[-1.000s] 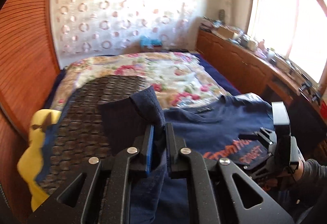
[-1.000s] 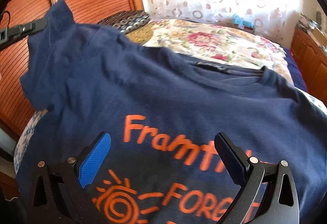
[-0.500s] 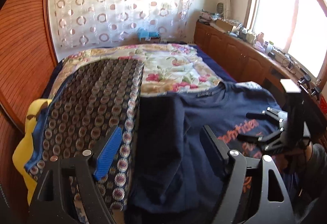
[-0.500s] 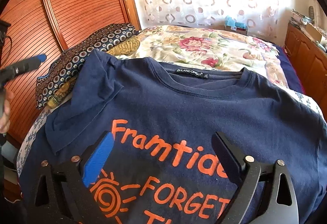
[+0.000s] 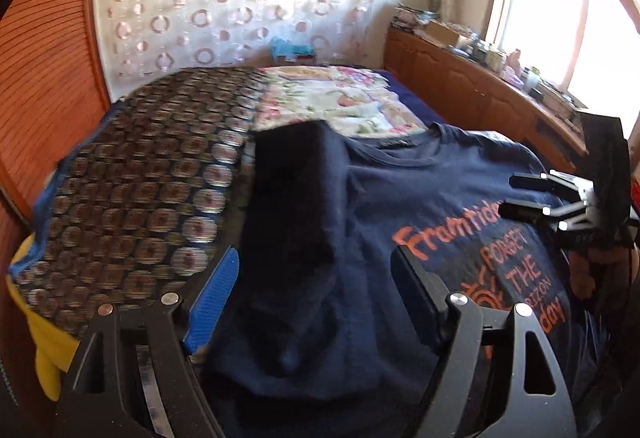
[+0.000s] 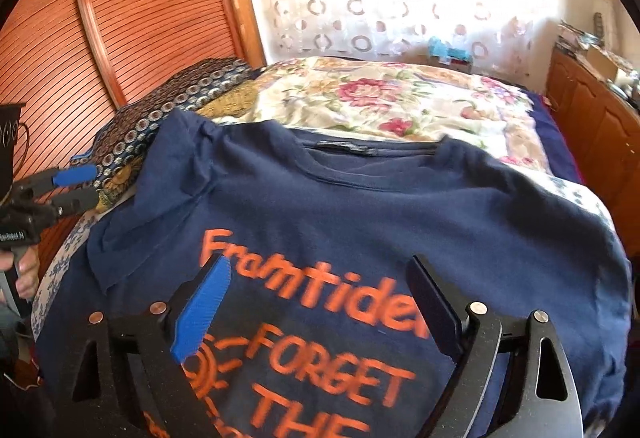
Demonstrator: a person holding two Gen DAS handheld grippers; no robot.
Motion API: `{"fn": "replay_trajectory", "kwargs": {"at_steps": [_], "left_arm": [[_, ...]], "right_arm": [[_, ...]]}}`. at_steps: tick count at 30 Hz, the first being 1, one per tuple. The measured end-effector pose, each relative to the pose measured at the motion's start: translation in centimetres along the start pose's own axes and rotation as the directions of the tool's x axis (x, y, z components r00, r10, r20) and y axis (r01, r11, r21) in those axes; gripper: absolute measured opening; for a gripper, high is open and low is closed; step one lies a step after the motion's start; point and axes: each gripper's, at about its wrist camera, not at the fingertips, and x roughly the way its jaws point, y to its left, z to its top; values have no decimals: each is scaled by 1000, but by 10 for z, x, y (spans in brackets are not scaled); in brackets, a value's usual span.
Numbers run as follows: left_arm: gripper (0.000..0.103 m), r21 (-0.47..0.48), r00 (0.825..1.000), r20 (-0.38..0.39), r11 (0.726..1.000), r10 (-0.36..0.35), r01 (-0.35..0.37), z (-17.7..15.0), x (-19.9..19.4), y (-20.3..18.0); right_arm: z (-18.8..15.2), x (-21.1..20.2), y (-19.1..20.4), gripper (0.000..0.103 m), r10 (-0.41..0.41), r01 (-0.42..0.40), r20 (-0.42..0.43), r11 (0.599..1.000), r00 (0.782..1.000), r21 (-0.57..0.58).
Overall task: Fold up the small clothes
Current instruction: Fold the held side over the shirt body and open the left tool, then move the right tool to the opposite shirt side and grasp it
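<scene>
Navy T-shirt (image 6: pixel 400 206) lies printed side up, centre frame; left gripper (image 5: pixel 316 278) wide and empty; right gripper (image 6: pixel 320 290) wide, jaws closing, nothing gripped.

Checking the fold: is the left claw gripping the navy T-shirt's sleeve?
No. The left claw stands open above the folded-in sleeve of the navy T-shirt.

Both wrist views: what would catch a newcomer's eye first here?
The navy T-shirt with orange lettering, spread front-up on the near end of the bed, one sleeve folded inward. Behind it lies a floral bedspread, and beside it a circle-patterned cloth. Both hand-held grippers, left and right, hover open over the shirt.
</scene>
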Motion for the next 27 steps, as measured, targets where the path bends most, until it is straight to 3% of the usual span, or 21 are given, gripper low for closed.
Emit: {"fn": "replay_trajectory", "kwargs": {"at_steps": [8,17,22,27], "left_arm": [[79,68,997,-56,996,-51,55,-7,38,-39],[79,135,993,-110,989,-38,53,-16,63,-64],[80,153,993,-119,987,-25,43,-16,65,-66],[86,196,992,-130,980,3,22,-18,67,-74]], "right_arm": [[-18,-38,-50,90,-156,153,23,984,988,91],[-59,-83,-116,90,-354,348,-11,910,935,226],[-77,-96,-129,90,-405,402,-48,875,913,270],[-83,-94,-129,90,-412,420,-89,860,907,292]]}}
